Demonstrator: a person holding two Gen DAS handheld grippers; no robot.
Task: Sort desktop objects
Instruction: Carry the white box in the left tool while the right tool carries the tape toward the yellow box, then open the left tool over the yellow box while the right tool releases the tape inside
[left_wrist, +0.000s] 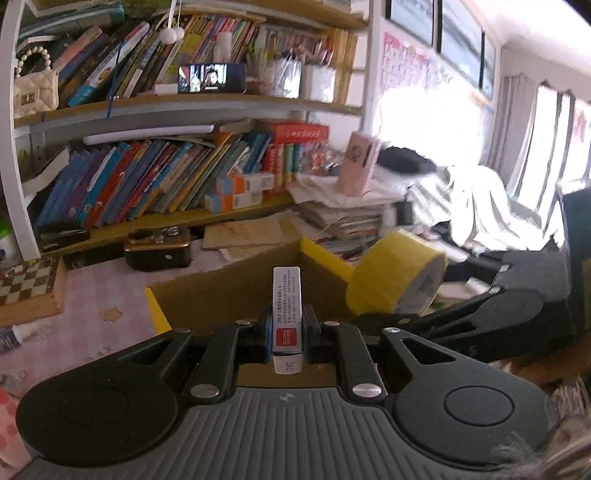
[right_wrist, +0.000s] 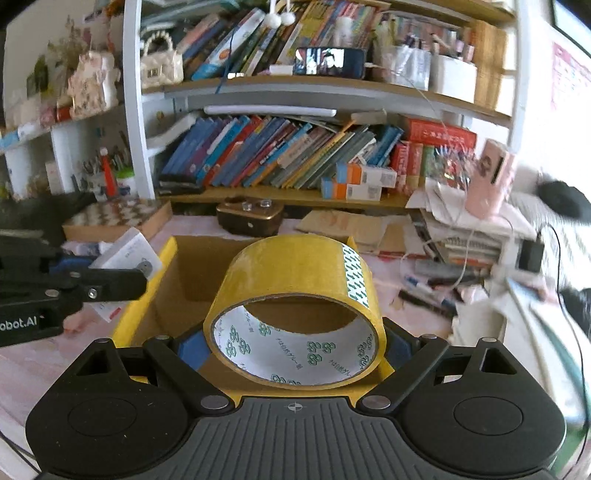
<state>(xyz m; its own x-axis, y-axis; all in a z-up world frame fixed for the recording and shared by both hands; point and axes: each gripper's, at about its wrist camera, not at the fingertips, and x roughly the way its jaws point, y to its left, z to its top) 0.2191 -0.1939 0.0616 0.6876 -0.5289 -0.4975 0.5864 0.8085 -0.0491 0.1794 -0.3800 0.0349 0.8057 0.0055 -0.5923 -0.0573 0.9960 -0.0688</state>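
Note:
My left gripper (left_wrist: 287, 334) is shut on a thin white box with a red label (left_wrist: 287, 314), held on edge above an open cardboard box with yellow-taped rims (left_wrist: 229, 275). To its right hangs a yellow tape roll (left_wrist: 395, 278) in the other gripper. In the right wrist view my right gripper (right_wrist: 295, 345) holds that wide yellow tape roll (right_wrist: 299, 284) across its sides, jaws far apart and the blue pads (right_wrist: 190, 349) pressing on it, over the same cardboard box (right_wrist: 192, 269). The left gripper (right_wrist: 99, 282) with its white box (right_wrist: 127, 253) shows at the left edge.
A bookshelf crowded with books (left_wrist: 155, 173) stands behind the desk. On the pink desktop lie a dark brown case (left_wrist: 159, 249), a chessboard box (left_wrist: 29, 290), a paper stack with a pink box (left_wrist: 356, 166) on top, and loose pens (right_wrist: 428, 286).

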